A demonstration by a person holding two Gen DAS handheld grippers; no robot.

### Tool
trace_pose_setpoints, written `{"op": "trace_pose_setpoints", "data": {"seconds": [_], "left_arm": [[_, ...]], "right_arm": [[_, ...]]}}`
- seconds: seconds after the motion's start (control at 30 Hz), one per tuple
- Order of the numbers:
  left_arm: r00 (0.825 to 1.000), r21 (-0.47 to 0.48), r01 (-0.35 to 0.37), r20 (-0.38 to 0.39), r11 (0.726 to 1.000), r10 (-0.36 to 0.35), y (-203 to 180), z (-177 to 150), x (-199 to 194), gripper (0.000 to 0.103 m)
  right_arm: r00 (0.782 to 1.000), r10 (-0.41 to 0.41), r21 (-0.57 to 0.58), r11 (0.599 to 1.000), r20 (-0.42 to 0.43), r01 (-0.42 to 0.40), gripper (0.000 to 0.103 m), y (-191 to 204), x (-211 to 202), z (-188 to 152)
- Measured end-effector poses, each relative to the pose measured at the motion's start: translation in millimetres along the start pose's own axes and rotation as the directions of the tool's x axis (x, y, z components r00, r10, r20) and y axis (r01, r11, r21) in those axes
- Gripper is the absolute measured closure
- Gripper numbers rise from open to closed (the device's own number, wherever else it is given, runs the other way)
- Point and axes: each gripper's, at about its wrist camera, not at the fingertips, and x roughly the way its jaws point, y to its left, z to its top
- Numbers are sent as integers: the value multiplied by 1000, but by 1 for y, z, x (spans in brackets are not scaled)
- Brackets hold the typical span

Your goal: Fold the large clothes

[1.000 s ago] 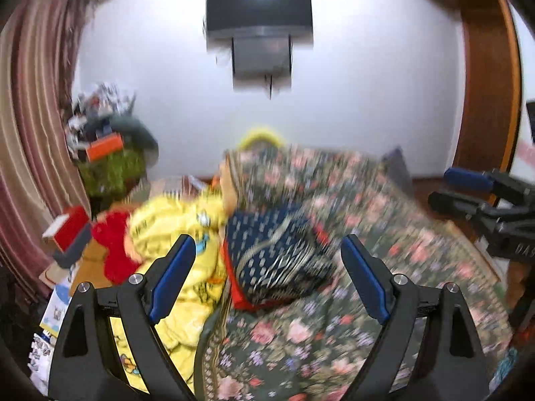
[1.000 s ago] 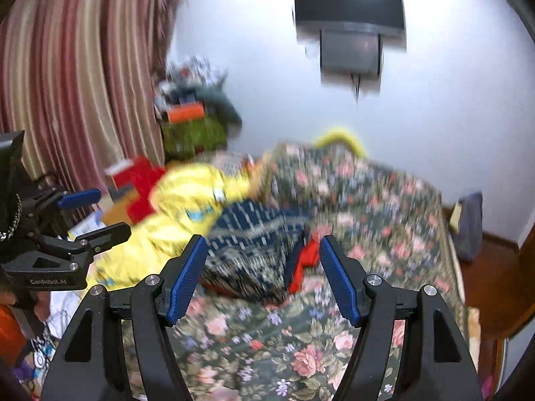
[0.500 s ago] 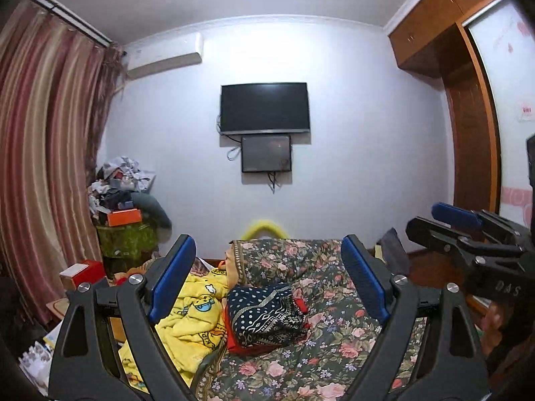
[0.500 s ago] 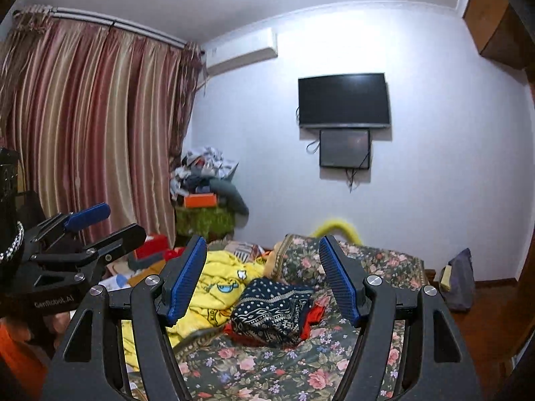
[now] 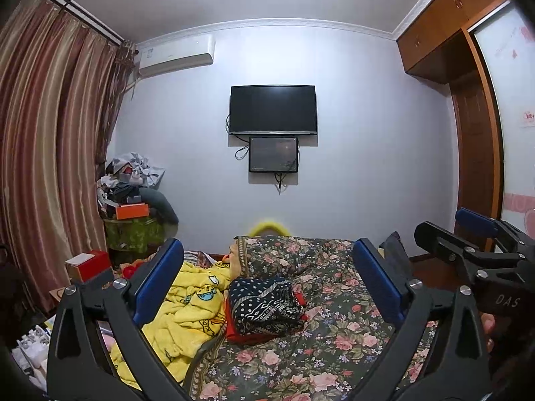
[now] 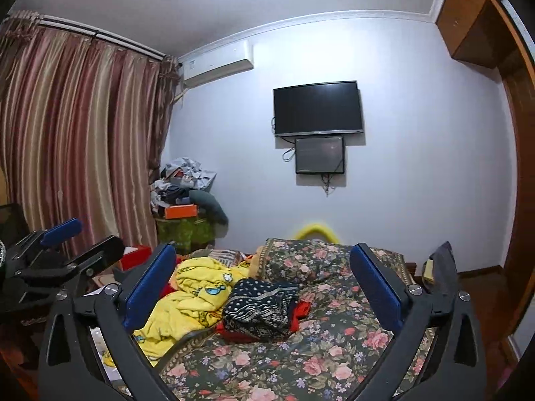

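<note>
Left gripper (image 5: pixel 267 277) wide, empty | right gripper (image 6: pixel 262 275) wide, empty | navy patterned garment (image 5: pixel 265 304) bunched on floral bedspread (image 5: pixel 334 337), beside yellow blanket (image 5: pixel 187 307) | risk: pinching the bedspread or red cloth (image 6: pixel 302 309) along with it.

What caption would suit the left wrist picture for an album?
Open left gripper and right gripper raised above a navy patterned garment lying on the floral bedspread.

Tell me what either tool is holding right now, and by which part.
Nothing is held. The left tool and the right tool are both open and raised above the bed, clear of the navy patterned garment.
</note>
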Motion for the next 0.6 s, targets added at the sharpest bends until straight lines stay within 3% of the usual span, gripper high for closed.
{"op": "trace_pose_setpoints", "data": {"seconds": [0.6], "left_arm": [[1000, -22, -9, -26, 1000, 9, 4, -8, 7, 1]], "right_arm": [[1000, -8, -18, 1000, -20, 8, 0, 3, -10, -12]]}}
